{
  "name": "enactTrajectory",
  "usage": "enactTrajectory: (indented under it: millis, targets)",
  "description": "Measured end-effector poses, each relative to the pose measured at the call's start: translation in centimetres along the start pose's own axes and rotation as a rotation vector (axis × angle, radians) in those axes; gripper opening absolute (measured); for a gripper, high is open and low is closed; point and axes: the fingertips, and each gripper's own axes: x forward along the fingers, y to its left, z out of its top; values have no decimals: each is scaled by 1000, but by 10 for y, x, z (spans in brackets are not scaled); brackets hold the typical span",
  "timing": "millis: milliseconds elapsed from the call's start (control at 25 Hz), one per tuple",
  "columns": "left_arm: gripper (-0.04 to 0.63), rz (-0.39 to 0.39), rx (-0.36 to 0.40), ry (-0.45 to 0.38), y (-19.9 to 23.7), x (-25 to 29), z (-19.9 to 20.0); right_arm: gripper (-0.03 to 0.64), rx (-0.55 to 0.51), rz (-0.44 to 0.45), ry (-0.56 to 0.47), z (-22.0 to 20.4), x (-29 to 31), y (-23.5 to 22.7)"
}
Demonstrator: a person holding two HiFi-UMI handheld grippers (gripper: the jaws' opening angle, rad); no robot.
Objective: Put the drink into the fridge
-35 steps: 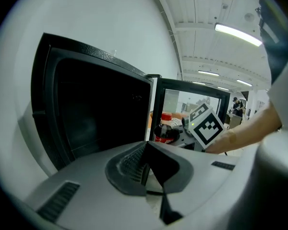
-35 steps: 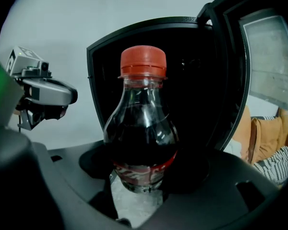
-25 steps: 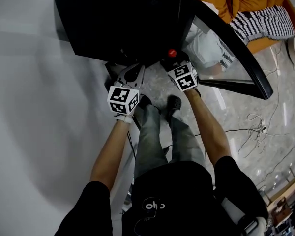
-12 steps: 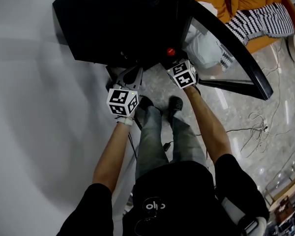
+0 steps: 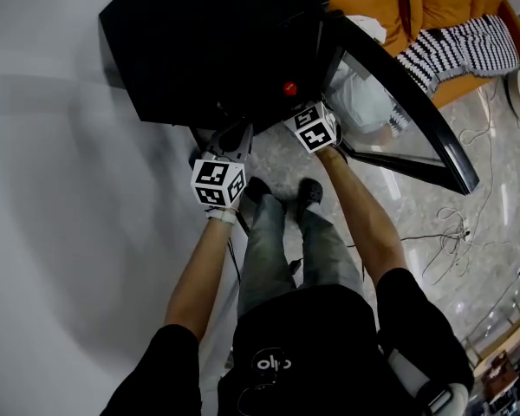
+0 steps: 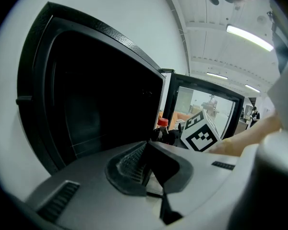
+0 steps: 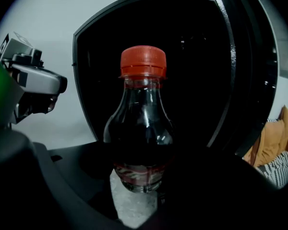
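Observation:
The drink is a dark bottle with a red cap (image 5: 289,87) (image 7: 143,128). My right gripper (image 5: 296,102) (image 7: 139,178) is shut on its lower body and holds it upright at the mouth of the black fridge (image 5: 217,42). The fridge's dark inside (image 7: 192,66) fills the space behind the bottle. Its glass door (image 5: 403,94) stands swung open to the right. My left gripper (image 5: 231,139) (image 6: 146,150) hangs shut and empty at the fridge's lower front, left of the bottle (image 6: 162,127). It also appears at the left of the right gripper view (image 7: 36,87).
An orange sofa with a striped cushion (image 5: 464,37) lies behind the open door. A white bag (image 5: 360,94) shows through the glass. Cables (image 5: 455,224) trail over the marble floor at the right. The person's shoes (image 5: 308,189) stand just in front of the fridge.
The right gripper has carried the bottle forward and slightly left, closer into the fridge opening. The left gripper has stayed nearly where it was.

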Motion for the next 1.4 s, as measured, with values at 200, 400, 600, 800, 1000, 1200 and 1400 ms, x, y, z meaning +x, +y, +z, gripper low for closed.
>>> enactTrajectory:
  millis: [200,400,600,800,1000,1200,1400]
  targets:
    - [6,-4,3,0,11,12,5,314,-32,5,-12,19,22,-5]
    - [6,-11,20,6,26,25,6,314,-37,-3,-40,35,49,-12]
    - [6,-15,46,-4,38,33,4,314,-34,-6,-70,44,74,-14]
    - [6,-13,64,-21,45,39,-4,314,-37,1,-97,48,95,-14]
    - [6,6,70,-47,52,39,-9,314,-63,-19,-96,47,117,-21]
    - [6,31,68,-61,58,33,-17,314,-74,-31,-106,46,133,-19]
    - [6,54,67,-72,64,28,-22,314,-75,-26,-128,45,144,-17]
